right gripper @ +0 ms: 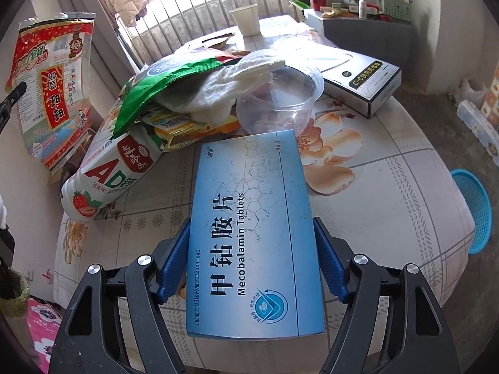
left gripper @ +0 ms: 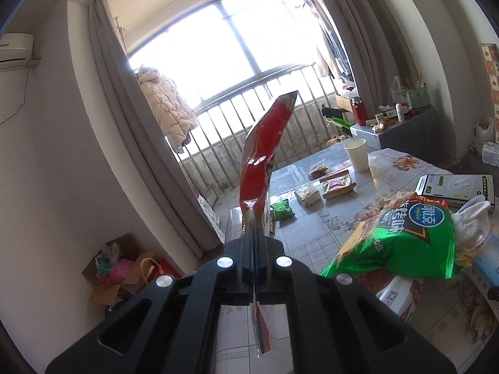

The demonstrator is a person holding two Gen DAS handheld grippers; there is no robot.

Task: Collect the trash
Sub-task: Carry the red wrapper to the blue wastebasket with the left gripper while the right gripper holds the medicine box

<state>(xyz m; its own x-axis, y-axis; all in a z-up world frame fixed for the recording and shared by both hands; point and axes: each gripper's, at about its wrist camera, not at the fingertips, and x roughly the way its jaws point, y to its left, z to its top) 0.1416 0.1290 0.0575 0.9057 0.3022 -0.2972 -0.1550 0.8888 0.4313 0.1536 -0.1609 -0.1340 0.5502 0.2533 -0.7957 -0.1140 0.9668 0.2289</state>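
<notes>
Trash lies heaped on the floral tablecloth (right gripper: pixel 389 168), and each gripper already has a piece of it. From the left wrist view, the left gripper (left gripper: pixel 255 233) has its fingers pressed together on a red snack wrapper (left gripper: pixel 263 152), which stands up edge-on straight ahead of the fingertips and bends toward the window (left gripper: pixel 218 37); its lower end hangs back between the gripper's arms. Ahead and to the right of that gripper a green chip bag (left gripper: pixel 402 237) rests on top of the pile, with a white cloth glove (left gripper: pixel 471 221) just behind it and a white cable box (left gripper: pixel 458 187) beyond. Farther ahead on the table sit several small snack packets (left gripper: pixel 336 184), a small green packet (left gripper: pixel 282 208) and a white paper cup (left gripper: pixel 357 154). From the right wrist view, the right gripper (right gripper: pixel 252 265) clamps a blue Mecobalamin Tablets box (right gripper: pixel 249 233) by its long sides, its blue pads (right gripper: pixel 174 261) pressing against both edges, and the box is held flat above the table, pointing straight ahead. Just past the box's far end a clear plastic cup (right gripper: pixel 280 99) lies on its side, touching the white glove and the green bag. To the left of the box lies a white AD drink pack (right gripper: pixel 109 174) printed with a strawberry. A blue basket (right gripper: pixel 474 212) stands on the floor far right of the gripper, below the table edge.
</notes>
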